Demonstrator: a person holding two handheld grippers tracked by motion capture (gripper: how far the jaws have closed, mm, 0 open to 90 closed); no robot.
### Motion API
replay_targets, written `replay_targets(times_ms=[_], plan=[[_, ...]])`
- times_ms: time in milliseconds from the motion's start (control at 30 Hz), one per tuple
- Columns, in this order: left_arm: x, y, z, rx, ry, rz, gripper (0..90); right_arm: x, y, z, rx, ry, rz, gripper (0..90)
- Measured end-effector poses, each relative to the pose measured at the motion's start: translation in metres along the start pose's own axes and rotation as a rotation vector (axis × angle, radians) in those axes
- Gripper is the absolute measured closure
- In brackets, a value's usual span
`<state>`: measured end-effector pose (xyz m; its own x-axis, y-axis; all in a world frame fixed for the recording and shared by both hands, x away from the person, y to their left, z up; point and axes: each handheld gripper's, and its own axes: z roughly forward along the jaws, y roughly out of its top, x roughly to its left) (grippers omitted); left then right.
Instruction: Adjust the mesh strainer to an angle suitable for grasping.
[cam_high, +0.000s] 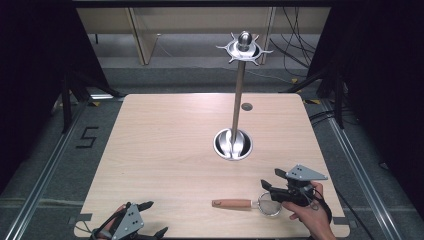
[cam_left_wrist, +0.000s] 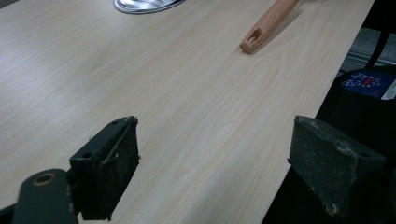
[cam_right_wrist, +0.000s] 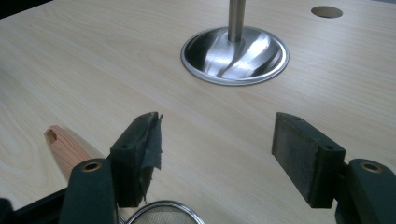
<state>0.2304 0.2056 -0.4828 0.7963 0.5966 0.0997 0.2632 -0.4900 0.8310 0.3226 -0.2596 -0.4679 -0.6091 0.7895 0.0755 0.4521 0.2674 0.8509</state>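
Near the table's front edge lies a small round wire-mesh strainer with a wooden handle, light and stiff I'd guess (best grabbed by its handle), just under the open-jawed right gripper, while the left gripper waits open too.

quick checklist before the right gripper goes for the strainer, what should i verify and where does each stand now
1. Right gripper open: ok, jaws wide apart in the right gripper view.
2. Nothing in it: ok, only bare table between the jaws.
3. Strainer lying flat and free: ok, wooden handle pointing left, nothing on it.
4. Jaws lined up on the strainer: not ok, the rim sits below the jaws, the handle off to one side.
5. Left gripper out of the way: ok, open at the near left edge.
6. Stand clear of the path: ok, farther back.
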Motion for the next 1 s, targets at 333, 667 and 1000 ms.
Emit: replay_targets(times_ms=[333, 667, 1000], plan=[[0.000, 0.000, 0.000, 0.002, 0.000, 0.000, 15.2, 0.002, 0.001, 0.000, 0.017, 0.017, -0.009, 33.3], [0.000, 0.000, 0.000, 0.004, 0.000, -0.001, 15.2, 0.021, 0.005, 0.005, 0.041, 0.130, -0.081, 32.0], [0.000, 0.000, 0.000, 0.003, 0.000, 0.001, 15.2, 0.046, 0.002, 0.017, 0.162, 0.201, -0.236, 32.3]])
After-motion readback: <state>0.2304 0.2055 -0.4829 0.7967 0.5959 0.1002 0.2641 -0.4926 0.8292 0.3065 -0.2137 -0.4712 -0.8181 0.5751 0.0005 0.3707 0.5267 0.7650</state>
